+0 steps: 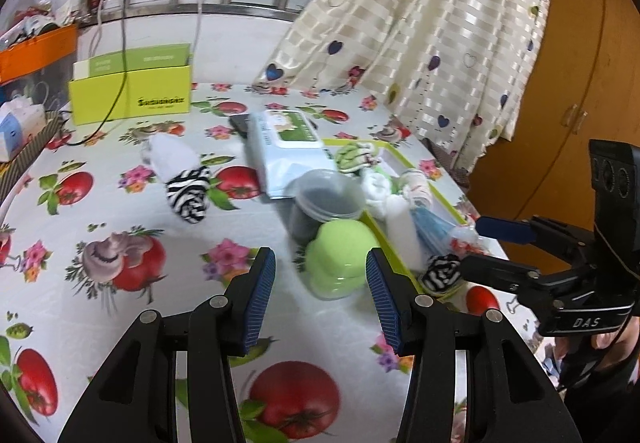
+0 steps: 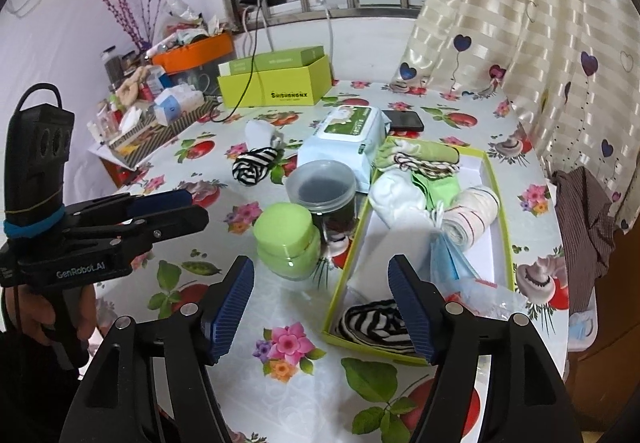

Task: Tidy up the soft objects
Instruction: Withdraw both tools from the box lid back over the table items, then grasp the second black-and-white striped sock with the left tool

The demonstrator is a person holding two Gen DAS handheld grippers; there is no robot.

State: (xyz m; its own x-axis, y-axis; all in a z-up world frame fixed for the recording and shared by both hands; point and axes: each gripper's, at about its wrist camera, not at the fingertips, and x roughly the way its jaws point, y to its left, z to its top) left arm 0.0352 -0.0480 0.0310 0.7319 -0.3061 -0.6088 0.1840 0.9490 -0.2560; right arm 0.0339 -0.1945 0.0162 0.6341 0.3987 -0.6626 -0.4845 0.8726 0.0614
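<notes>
Right wrist view: tray (image 2: 505,203) holds a striped sock (image 2: 376,323) and white rolls. Both my grippers, left gripper (image 1: 320,283) and right gripper (image 2: 322,307), gape empty. One striped sock (image 1: 188,195) left on the tablecloth; nearly done, I judge.

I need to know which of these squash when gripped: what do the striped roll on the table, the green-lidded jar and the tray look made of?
Striped roll: knit fabric, matte, soft folds.
Jar: probably hard plastic, glossy highlights.
Tray: seemingly cardboard, thin straight walls, white lining.
</notes>
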